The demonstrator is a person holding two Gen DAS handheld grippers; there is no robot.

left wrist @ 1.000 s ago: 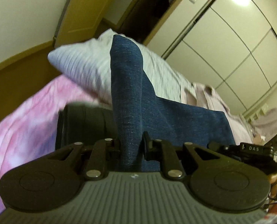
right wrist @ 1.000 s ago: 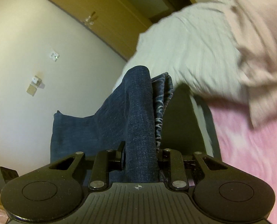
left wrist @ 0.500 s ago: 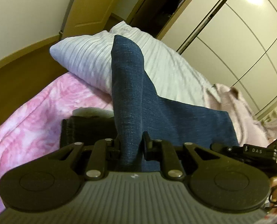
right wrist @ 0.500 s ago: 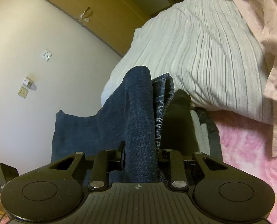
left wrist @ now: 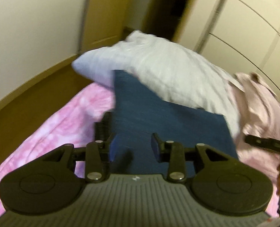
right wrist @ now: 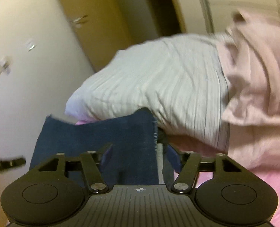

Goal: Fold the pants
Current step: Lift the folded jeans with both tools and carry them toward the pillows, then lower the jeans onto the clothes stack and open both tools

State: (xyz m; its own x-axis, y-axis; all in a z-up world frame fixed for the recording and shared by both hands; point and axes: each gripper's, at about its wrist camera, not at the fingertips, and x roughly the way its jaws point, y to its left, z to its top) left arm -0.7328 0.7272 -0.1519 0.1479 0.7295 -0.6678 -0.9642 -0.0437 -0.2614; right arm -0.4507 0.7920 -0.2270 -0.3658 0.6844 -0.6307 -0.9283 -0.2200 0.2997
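Observation:
The dark blue pants (left wrist: 158, 117) lie spread over the pink bedspread (left wrist: 55, 124), their far edge against the striped pillow (left wrist: 168, 71). My left gripper (left wrist: 133, 145) hangs just above them; its jaws are opening and the cloth lies between them without being pressed. In the right wrist view the same pants (right wrist: 102, 136) lie in front of my right gripper (right wrist: 138, 151), whose jaws are opening wide around the frayed right edge of the cloth, pads clear of it. Both views are blurred by motion.
A pale pink garment (left wrist: 262, 102) lies crumpled to the right of the pillow (right wrist: 158, 83), also pale pink garment (right wrist: 257, 75). The other gripper's black tip (left wrist: 268, 143) shows at the right edge. A wooden bed frame (left wrist: 26, 87), wall and wardrobe doors (left wrist: 244, 19) stand behind.
Both grippers came down toward the bed and their jaws spread apart. The pants, pinched upright in each gripper before, have dropped flat onto the bedspread.

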